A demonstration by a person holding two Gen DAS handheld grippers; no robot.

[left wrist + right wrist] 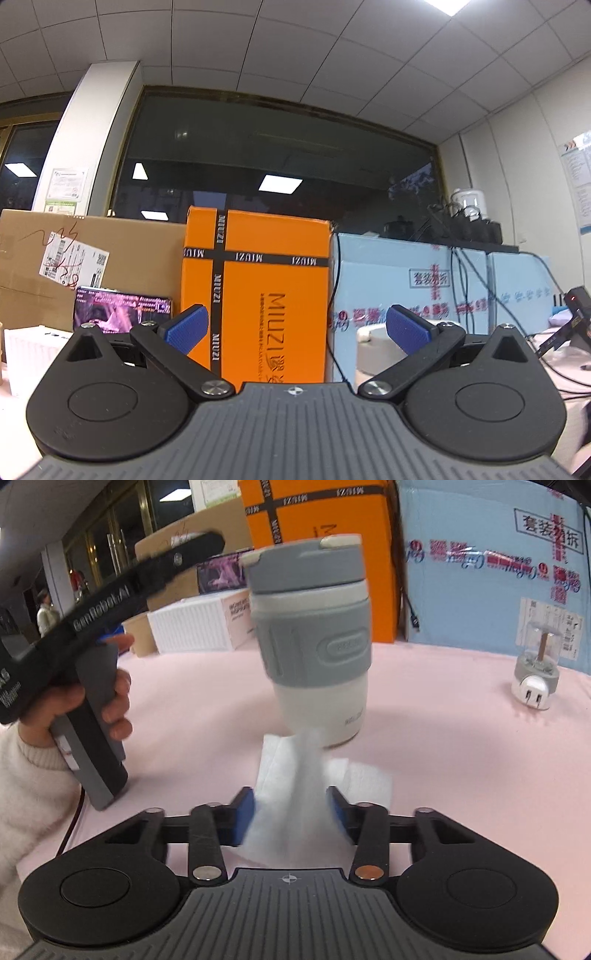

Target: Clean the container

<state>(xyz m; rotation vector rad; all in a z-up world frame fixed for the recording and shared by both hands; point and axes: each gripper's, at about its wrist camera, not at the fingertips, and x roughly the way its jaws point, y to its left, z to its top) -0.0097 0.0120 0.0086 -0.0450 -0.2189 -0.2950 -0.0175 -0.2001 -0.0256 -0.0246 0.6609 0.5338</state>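
A white tissue (pixel 295 794) is pinched in the right tool (pixel 293 812); the grey-sleeved white cup (pixel 314 642) is seen upright on the pink worktop (pixel 461 757) just beyond; the left tool (pixel 295 328) is spread wide, nothing held, before an orange box (pixel 266 288).

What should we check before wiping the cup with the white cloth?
1. Cloth between the right gripper fingers: ok, though whether it is pinched tight, cannot tell.
2. Cup upright on the pink table: ok.
3. Cup lid on: ok.
4. Left gripper ready to steady the cup: not ok, fingers open, holding nothing, pointed at the orange box.
5. Cloth touching the cup's base: cannot tell, the picture is blurred.
6. Plug gadget clear of the cup: ok.
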